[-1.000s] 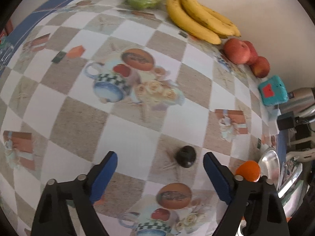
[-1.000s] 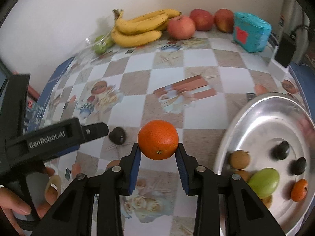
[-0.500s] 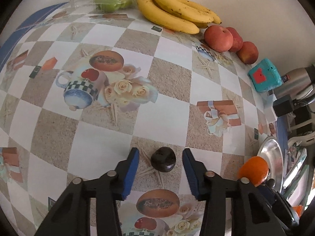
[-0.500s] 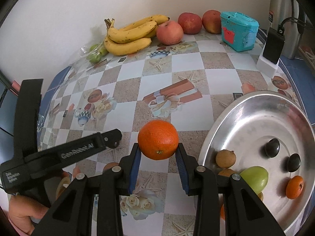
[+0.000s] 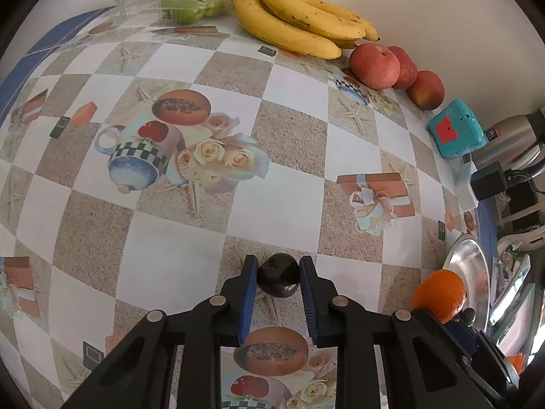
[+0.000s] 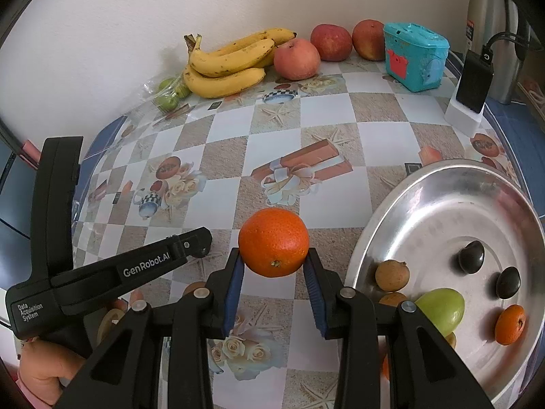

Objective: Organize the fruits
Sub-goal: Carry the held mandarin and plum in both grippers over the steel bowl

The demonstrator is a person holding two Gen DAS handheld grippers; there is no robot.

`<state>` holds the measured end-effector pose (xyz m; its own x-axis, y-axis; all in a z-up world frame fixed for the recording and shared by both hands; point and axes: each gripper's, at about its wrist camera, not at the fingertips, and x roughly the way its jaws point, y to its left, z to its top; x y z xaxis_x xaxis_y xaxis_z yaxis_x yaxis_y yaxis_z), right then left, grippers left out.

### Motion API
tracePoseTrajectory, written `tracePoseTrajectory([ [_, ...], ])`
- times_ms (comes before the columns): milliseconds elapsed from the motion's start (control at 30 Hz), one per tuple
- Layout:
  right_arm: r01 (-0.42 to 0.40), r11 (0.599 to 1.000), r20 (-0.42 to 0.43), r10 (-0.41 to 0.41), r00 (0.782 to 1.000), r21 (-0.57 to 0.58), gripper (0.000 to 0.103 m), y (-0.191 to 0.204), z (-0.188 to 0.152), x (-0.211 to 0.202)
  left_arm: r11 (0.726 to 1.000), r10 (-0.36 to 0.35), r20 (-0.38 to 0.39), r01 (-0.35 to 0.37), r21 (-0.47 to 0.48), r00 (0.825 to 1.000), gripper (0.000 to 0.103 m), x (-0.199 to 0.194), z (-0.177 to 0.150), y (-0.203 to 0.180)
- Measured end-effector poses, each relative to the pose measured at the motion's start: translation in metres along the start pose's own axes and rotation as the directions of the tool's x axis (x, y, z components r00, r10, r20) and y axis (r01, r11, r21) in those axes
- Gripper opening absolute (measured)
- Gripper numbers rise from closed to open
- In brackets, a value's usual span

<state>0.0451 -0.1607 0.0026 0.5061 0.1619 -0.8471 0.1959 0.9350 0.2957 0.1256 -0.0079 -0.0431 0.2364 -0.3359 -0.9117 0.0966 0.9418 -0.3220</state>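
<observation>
My left gripper (image 5: pixel 276 274) is shut on a small dark fruit (image 5: pixel 278 278) that sits on the patterned tablecloth. My right gripper (image 6: pixel 274 260) is shut on an orange (image 6: pixel 273 247) and holds it above the table, left of a silver tray (image 6: pixel 425 204). The tray holds two dark fruits (image 6: pixel 471 256), a green fruit (image 6: pixel 441 308), a small orange (image 6: pixel 510 324) and brown fruits (image 6: pixel 391 275). The orange (image 5: pixel 439 294) and tray rim (image 5: pixel 466 259) also show in the left wrist view. The left gripper body (image 6: pixel 102 269) shows in the right wrist view.
Bananas (image 5: pixel 299 17), three apples (image 5: pixel 374 66) and bagged green fruits (image 5: pixel 185 3) line the wall. A teal box (image 5: pixel 456 133), a metal flask (image 5: pixel 511 143) and a black charger on a white base (image 6: pixel 471 88) stand at the right.
My left gripper's jaws have closed from wide open onto the dark fruit. My right gripper has kept hold of the orange and drifted right, closer to the tray.
</observation>
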Motion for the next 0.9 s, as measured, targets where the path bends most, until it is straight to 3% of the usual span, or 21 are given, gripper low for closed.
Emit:
tracePoseTrajectory([
  [300, -0.002, 1.000, 0.019, 0.001, 1.000, 0.018, 0.037, -0.004, 0.001, -0.009, 0.999, -0.053, 0.059, 0.053, -0.001, 0.997, 0.026, -0.027, 0.005, -0.006],
  [600, 0.025, 0.998, 0.081, -0.030, 0.996, 0.064, 0.037, -0.016, 0.004, -0.038, 0.993, -0.111, 0.141, 0.103, 0.064, 0.984, 0.026, -0.065, 0.001, -0.032],
  [900, 0.098, 0.975, 0.086, -0.117, 0.989, 0.198, 0.037, -0.066, -0.002, -0.052, 0.970, -0.166, 0.107, 0.143, 0.195, 0.980, 0.026, -0.067, -0.022, -0.081],
])
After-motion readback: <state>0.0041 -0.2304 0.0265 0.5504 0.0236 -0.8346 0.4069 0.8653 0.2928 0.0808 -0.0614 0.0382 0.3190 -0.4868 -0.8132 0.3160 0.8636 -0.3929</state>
